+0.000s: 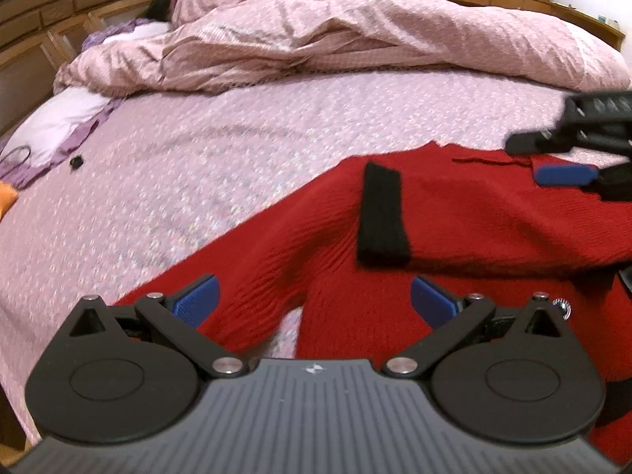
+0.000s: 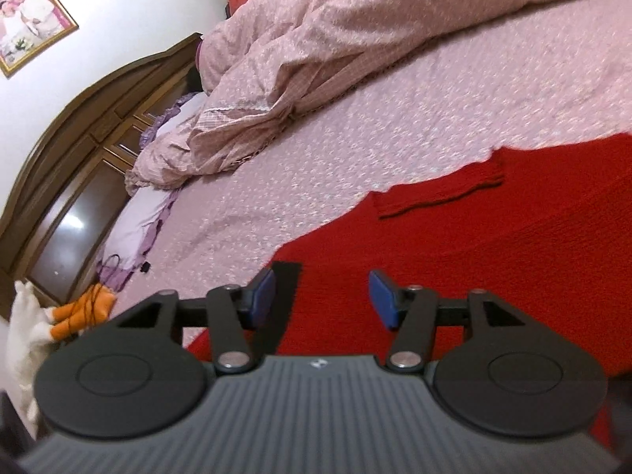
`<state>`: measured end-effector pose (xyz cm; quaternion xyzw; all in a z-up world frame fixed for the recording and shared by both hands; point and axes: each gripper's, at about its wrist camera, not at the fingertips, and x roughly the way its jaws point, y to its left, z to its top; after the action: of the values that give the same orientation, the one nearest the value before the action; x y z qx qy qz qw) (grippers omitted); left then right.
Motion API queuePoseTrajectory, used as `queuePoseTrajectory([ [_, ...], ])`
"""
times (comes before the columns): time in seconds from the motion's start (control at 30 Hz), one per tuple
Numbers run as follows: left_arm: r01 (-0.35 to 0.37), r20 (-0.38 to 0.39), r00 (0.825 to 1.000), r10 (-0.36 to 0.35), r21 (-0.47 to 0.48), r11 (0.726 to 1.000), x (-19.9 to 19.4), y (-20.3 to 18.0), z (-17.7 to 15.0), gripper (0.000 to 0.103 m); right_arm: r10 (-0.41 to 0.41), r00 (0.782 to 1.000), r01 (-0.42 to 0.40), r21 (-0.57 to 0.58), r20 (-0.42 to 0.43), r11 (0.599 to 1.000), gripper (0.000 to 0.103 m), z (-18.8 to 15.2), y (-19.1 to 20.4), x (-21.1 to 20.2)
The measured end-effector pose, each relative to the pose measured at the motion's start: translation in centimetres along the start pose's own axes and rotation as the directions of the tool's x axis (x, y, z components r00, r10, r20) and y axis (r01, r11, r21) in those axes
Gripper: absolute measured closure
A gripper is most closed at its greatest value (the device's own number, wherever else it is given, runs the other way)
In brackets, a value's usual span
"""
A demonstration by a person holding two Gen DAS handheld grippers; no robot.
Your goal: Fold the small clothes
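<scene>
On bed: pink floral-print bedsheet covering mattress, crumpled pink quilted duvet heaped along far side, brown wooden headboard at left in left wrist view. Lilac frilled pillow lying at head end, near headboard.

Red knitted sweater spread flat on near part of sheet, right of centre in left view; black rectangular cuff band of folded-in sleeve lying on top of red body. In right view same sweater filling lower right, small red ribbed fold at its far edge, black cuff just behind left blue pad.

Left gripper: blue-padded jaws spread wide, over sweater, nothing between pads, not pressing on fabric. Right gripper: jaws parted about halfway, over red knit, nothing clamped; also seen at right edge of left view, low over sweater's far part.

Framed photo on white wall above headboard. Orange-and-white plush toy at bed's head end. Small black object on sheet near pillow, too small to identify.
</scene>
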<state>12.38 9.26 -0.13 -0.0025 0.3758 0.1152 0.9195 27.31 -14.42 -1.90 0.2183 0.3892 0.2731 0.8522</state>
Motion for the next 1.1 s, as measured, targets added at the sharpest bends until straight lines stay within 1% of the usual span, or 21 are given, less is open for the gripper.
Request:
queuePoseTrajectory([
  [0.13,0.028,0.039,0.999,-0.030,0.033,0.999,0.7,-1.2,1.0,0.000,-0.049,0.999,0.049,-0.002,0.011,0.999,0.046,-0.7,-1.3,-2.3],
  [0.2,0.039,0.047,0.998,-0.041,0.047,0.998,1.3,-1.8,1.3,0.000,-0.079,0.997,0.079,0.003,0.019,0.997,0.046,-1.4,-2.1,-3.6],
  [0.3,0.056,0.042,0.997,-0.058,0.054,0.997,2.6,-2.7,1.8,0.001,-0.145,0.989,0.144,0.017,0.040,0.989,0.046,-2.6,-3.6,-5.8],
  [0.4,0.067,0.027,0.997,-0.068,0.056,0.996,4.1,-3.4,2.2,0.007,-0.225,0.972,0.223,0.039,0.064,0.974,0.046,-3.7,-5.4,-7.6],
  [0.5,0.069,0.002,0.998,-0.069,0.045,0.997,5.6,-3.7,2.5,0.014,-0.314,0.947,0.308,0.077,0.074,0.948,0.046,-4.8,-7.7,-8.9],
  [0.57,0.073,-0.016,0.997,-0.072,0.034,0.997,6.5,-3.8,2.6,0.016,-0.351,0.934,0.343,0.108,0.072,0.933,0.046,-5.4,-9.2,-9.6],
  [0.7,0.072,-0.042,0.997,-0.071,0.025,0.997,7.9,-4.0,2.5,0.018,-0.378,0.923,0.363,0.162,0.076,0.918,0.046,-6.2,-11.4,-10.5],
  [0.83,0.077,-0.056,0.996,-0.076,0.009,0.997,8.9,-4.3,2.4,0.018,-0.382,0.921,0.361,0.205,0.078,0.910,0.047,-6.5,-12.9,-10.4],
  [1.1,0.073,-0.078,0.994,-0.075,-0.033,0.997,10.6,-4.7,3.0,0.018,-0.368,0.922,0.344,0.187,0.118,0.920,0.048,-6.8,-13.4,-10.0],
])
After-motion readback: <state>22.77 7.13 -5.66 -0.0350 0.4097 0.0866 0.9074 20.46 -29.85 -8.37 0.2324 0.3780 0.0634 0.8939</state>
